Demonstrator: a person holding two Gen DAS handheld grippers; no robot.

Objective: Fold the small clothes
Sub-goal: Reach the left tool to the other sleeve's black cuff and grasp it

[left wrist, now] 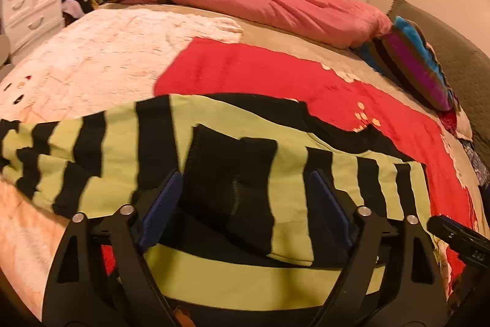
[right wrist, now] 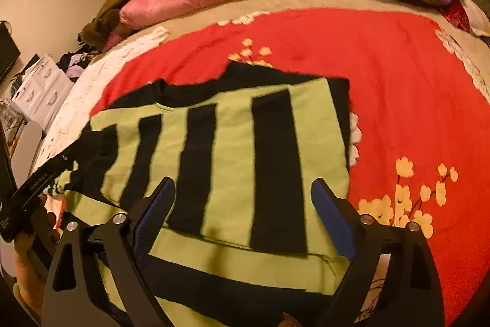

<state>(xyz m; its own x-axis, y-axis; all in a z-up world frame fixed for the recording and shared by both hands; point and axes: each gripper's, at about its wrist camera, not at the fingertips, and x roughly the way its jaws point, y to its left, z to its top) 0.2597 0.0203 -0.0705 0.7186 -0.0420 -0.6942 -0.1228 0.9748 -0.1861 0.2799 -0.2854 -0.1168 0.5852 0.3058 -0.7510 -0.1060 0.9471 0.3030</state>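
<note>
My left fingers (left wrist: 242,192) and right fingers (right wrist: 242,198) both stand wide, holding nothing. The striped sweater (right wrist: 232,149) lies on the bed (left wrist: 101,60) with its sleeves folded in. Next I should fold it across.

Matt knit striped sweater (right wrist: 232,149) lies on a soft, fuzzy red blanket (right wrist: 398,81).

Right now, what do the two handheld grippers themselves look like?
Both match. The left gripper and right gripper each have a black plastic frame with triangular cut-outs, round silver pivot bolts, and two angled fingers faced with dark blue pads. No cables or sleeves show. Faint, unreadable lettering marks the left gripper's black side in the right wrist view.
</note>
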